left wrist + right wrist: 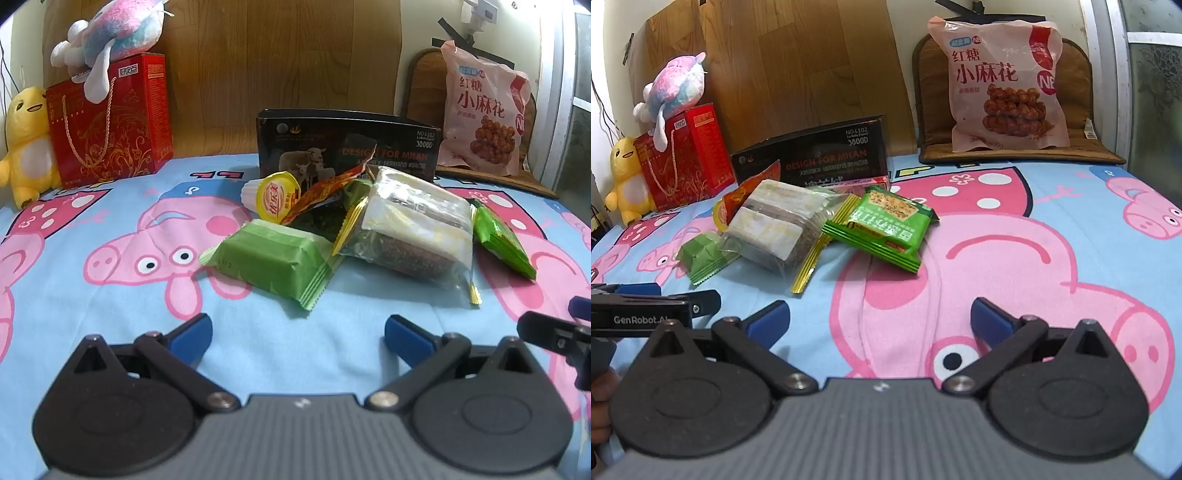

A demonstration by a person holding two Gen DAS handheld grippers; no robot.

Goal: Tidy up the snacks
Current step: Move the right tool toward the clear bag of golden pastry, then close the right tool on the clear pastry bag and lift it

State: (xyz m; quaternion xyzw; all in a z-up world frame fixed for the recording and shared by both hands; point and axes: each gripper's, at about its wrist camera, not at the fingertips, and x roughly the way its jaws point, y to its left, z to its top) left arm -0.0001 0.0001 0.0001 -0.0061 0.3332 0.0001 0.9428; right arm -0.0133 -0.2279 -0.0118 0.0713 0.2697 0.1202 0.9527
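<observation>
- Snacks lie in a loose heap on the pig-print sheet (110,332), just in front of a black box (347,144) that stands near the wooden board.
- We see a pale green packet (273,262) at the near left of the heap, flat on the sheet.
- A clear bag of cakes (413,229) leans over the middle, its gold-striped edge touching the pale green packet.
- A yellow-lidded jelly cup (275,197) lies on its side at the back left, and an orange wrapper (325,188) rests across it.
- A bright green cracker packet (886,227) sits at the right of the heap, beside the clear bag.
- A big pink bag of twists (1001,88) stands apart on a brown cushion (1086,144).
- Our left gripper (297,334) hovers above the sheet short of the heap, fingers spread wide and holding nothing.
- Our right gripper (879,319) hovers just to its right, fingers likewise spread and bare.
- A red gift box (110,122) with plush toys stands at the far left.
</observation>
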